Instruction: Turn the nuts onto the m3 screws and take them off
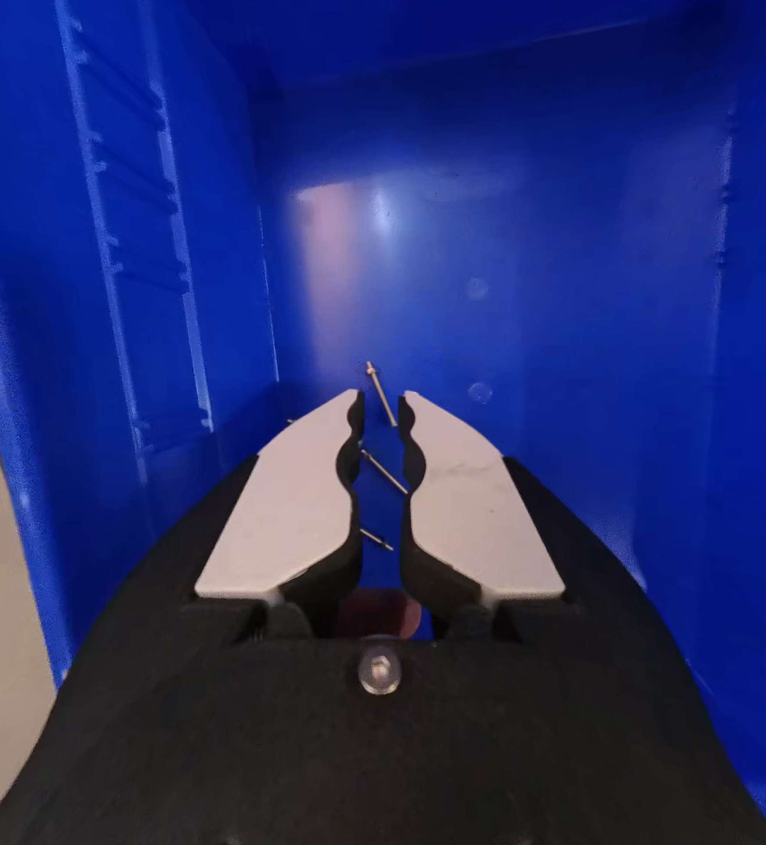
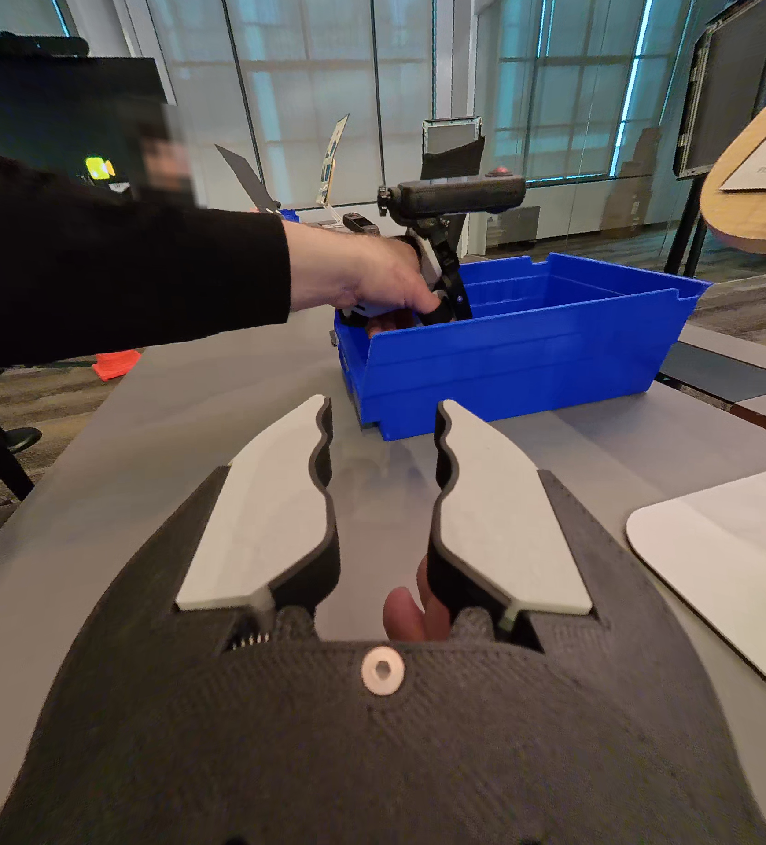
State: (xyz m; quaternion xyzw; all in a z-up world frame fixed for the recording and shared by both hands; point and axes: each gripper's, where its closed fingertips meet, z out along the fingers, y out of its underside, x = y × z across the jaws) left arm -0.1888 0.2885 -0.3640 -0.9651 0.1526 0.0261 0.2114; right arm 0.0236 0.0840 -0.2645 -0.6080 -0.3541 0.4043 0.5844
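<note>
Screws lie loose on the floor of the blue bin [image 1: 555,320], and your left hand-held gripper [image 1: 381,402] is deep inside it, fingers parted by a narrow gap and pinching nothing. The far screw [image 1: 381,395] sits just beyond the tips; a second screw [image 1: 383,471] and a short third one [image 1: 376,539] show through the gap beneath the fingers. No nut is clearly visible, so look before you commit. Pick one screw only, probably the far one, line the gap up across its shaft, come down until the tips meet the bin floor, then close gently so it does not roll or skip away. Your right hand-held gripper [image 2: 383,416] waits spread wide above the grey worktop [image 2: 189,411], empty, near the bin's front corner; keep it clear until the screw is lifted.
</note>
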